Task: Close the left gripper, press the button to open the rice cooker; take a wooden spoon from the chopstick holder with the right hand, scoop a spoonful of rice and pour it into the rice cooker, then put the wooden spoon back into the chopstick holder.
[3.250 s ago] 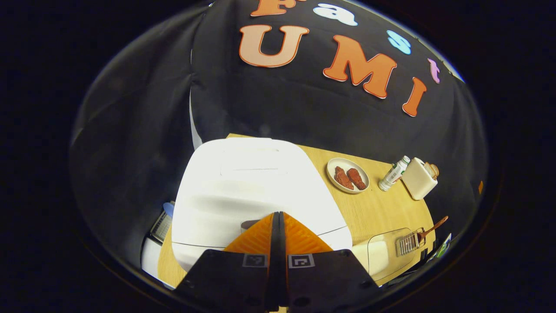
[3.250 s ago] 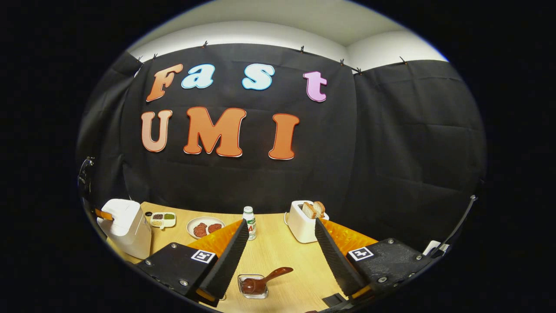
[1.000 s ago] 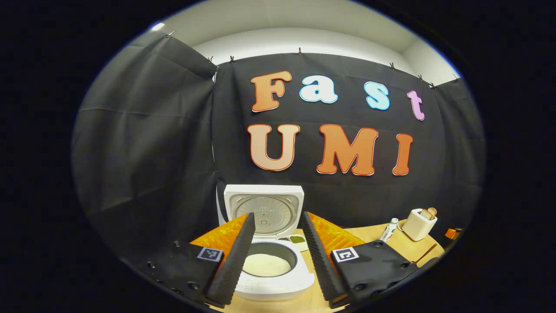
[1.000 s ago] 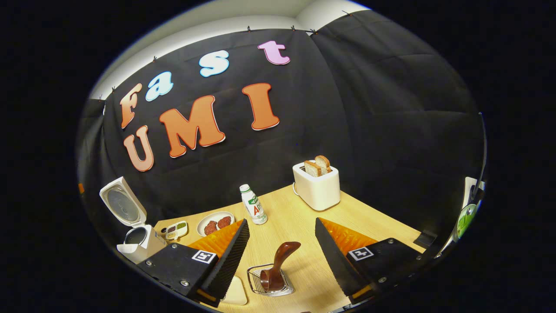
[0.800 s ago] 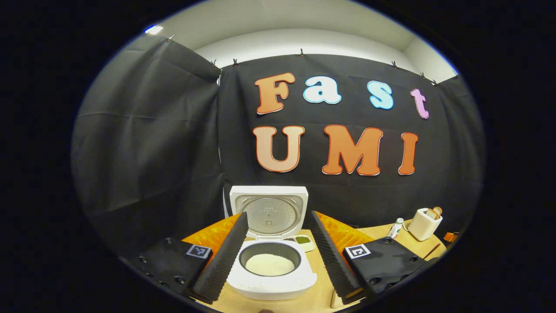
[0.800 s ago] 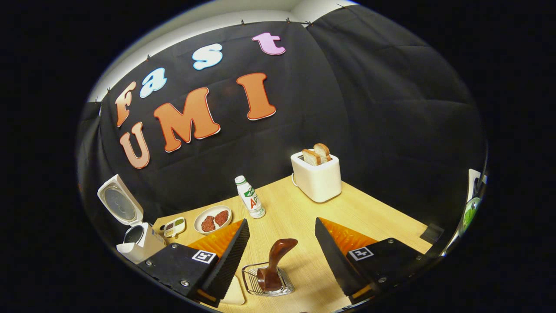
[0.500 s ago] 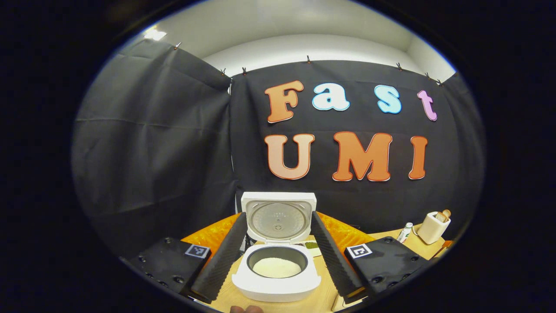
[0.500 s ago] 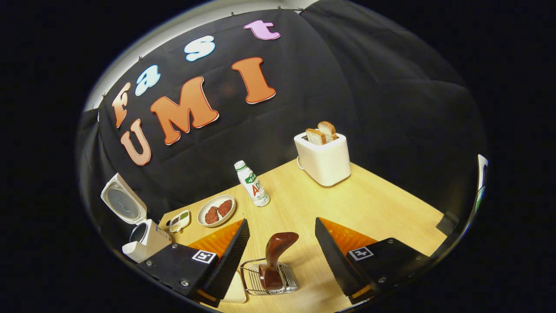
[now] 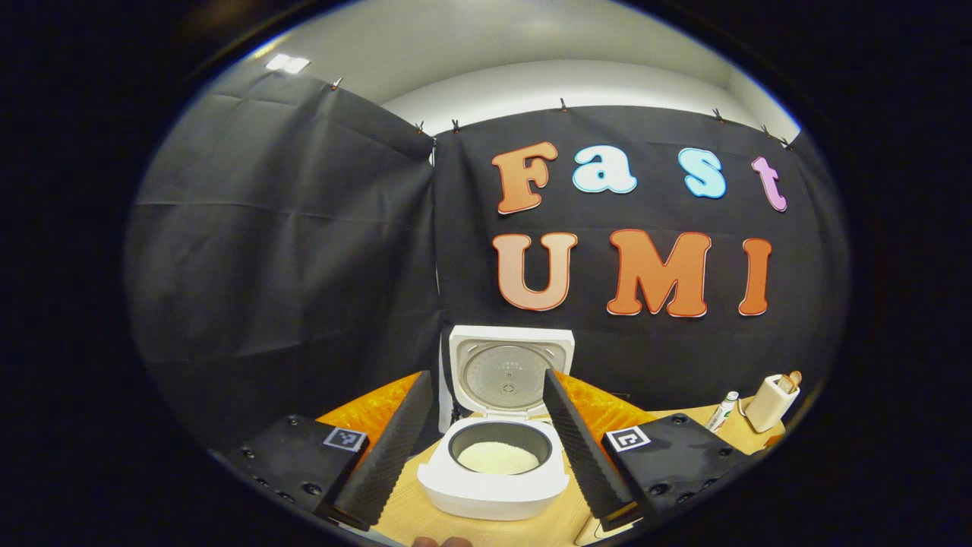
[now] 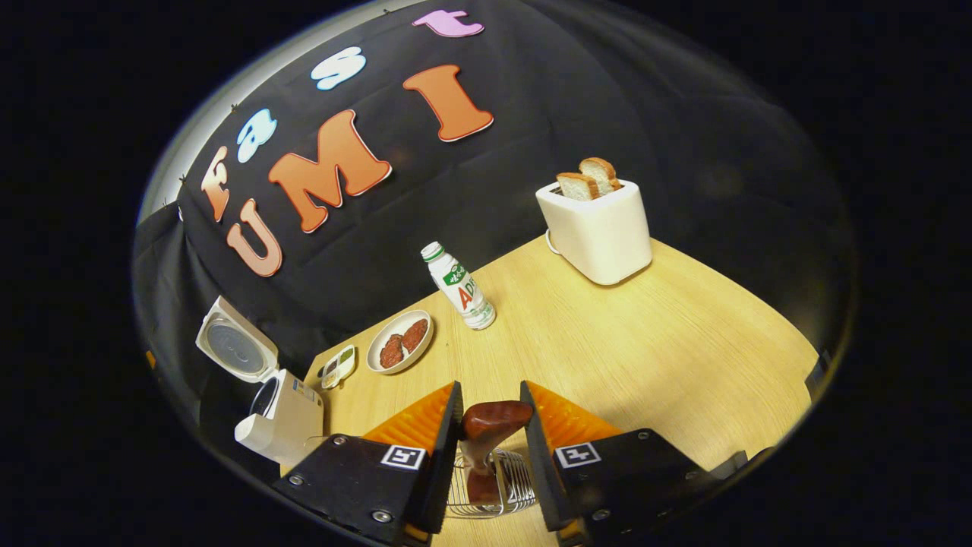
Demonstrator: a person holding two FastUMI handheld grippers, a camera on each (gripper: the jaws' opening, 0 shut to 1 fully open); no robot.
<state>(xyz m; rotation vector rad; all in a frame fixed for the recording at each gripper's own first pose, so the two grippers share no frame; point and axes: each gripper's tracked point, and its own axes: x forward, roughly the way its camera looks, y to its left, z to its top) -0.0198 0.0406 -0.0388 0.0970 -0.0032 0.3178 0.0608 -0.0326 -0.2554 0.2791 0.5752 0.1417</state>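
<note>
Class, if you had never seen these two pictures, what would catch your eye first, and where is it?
Probably the rice cooker standing open between the left gripper fingers, rice in its pot. Next, the right gripper closing around the wooden spoon handle above the wire chopstick holder.

There were one rice cooker (image 10: 277, 414), one spoon (image 10: 486, 425), one wire holder (image 10: 493, 494), one toaster (image 10: 600, 232) with two bread slices (image 10: 588, 178), one bottle (image 10: 462, 287), one plate (image 10: 383, 366) with two meat pieces (image 10: 402, 343), and one small divided dish (image 10: 338, 367).
</note>
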